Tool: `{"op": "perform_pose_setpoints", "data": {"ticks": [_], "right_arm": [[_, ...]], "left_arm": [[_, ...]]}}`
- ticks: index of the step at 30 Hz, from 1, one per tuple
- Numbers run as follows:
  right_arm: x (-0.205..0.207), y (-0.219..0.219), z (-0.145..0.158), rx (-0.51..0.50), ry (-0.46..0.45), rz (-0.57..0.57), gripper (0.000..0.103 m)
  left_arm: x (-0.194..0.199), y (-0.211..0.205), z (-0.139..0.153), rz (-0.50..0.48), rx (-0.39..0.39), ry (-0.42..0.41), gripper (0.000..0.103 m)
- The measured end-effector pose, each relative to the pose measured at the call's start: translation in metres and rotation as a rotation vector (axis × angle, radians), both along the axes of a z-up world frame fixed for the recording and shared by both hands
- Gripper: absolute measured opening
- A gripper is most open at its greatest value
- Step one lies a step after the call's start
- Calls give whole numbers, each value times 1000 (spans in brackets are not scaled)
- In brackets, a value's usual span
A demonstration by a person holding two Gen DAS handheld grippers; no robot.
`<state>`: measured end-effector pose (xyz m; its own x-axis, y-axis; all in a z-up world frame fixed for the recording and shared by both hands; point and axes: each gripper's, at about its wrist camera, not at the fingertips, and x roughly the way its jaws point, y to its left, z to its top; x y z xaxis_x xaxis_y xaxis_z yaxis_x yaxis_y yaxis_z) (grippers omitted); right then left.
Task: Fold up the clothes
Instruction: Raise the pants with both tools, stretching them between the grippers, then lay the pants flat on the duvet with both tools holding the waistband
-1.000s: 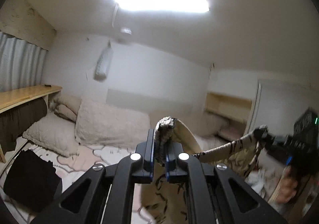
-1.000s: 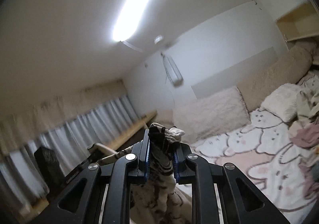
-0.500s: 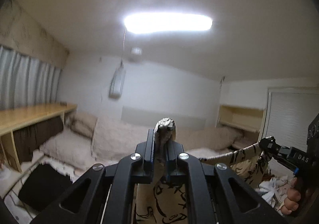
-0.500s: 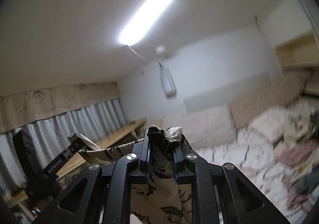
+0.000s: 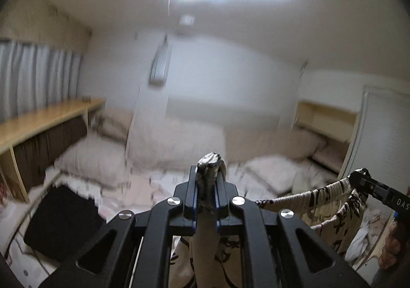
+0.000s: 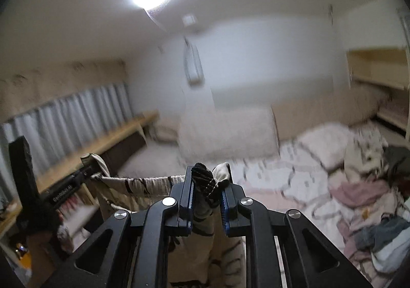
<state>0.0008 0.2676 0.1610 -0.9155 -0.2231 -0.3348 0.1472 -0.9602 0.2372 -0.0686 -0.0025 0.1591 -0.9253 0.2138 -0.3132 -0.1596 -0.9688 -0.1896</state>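
A cream garment with black print [image 5: 302, 198] hangs stretched in the air between both grippers, above the bed. My left gripper [image 5: 208, 180] is shut on one bunched corner of it. My right gripper [image 6: 206, 185] is shut on the other corner; it also shows at the right edge of the left wrist view [image 5: 358, 180]. The left gripper shows at the left of the right wrist view [image 6: 87, 172]. The top edge of the garment [image 6: 143, 181] runs taut between them. Its lower part hangs out of sight behind the gripper bodies.
A bed with a patterned sheet [image 6: 269, 180] and pale pillows [image 5: 174, 144] lies ahead. A pile of clothes [image 6: 366, 200] lies on its right side. A black folded item [image 5: 61, 218] lies at the left. A wooden shelf [image 5: 43, 118] and curtains line the left wall.
Both grippers have tilted downward, so more of the bed shows. The garment stays held and stretched between them.
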Motion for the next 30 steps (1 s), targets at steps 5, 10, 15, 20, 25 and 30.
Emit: {"op": "perform_pose_setpoints", "data": {"ticks": [5, 10, 15, 20, 25, 30], "right_arm": [[-69, 5, -12, 3, -62, -45, 18], [-55, 3, 30, 33, 119, -41, 18], [-28, -2, -40, 84, 18, -2, 18], [-8, 5, -199, 58, -313, -31, 9], [2, 27, -353, -69, -708, -107, 5], [-2, 49, -372, -248, -711, -144, 6]], "left_arm": [[-69, 8, 2, 36, 3, -17, 10], [-49, 10, 47, 66, -48, 182, 13], [-26, -4, -51, 106, -38, -29, 13], [-5, -23, -233, 206, 6, -421, 11], [-2, -23, -351, 252, -4, -724, 10], [-8, -9, -348, 244, -81, -666, 11]]}}
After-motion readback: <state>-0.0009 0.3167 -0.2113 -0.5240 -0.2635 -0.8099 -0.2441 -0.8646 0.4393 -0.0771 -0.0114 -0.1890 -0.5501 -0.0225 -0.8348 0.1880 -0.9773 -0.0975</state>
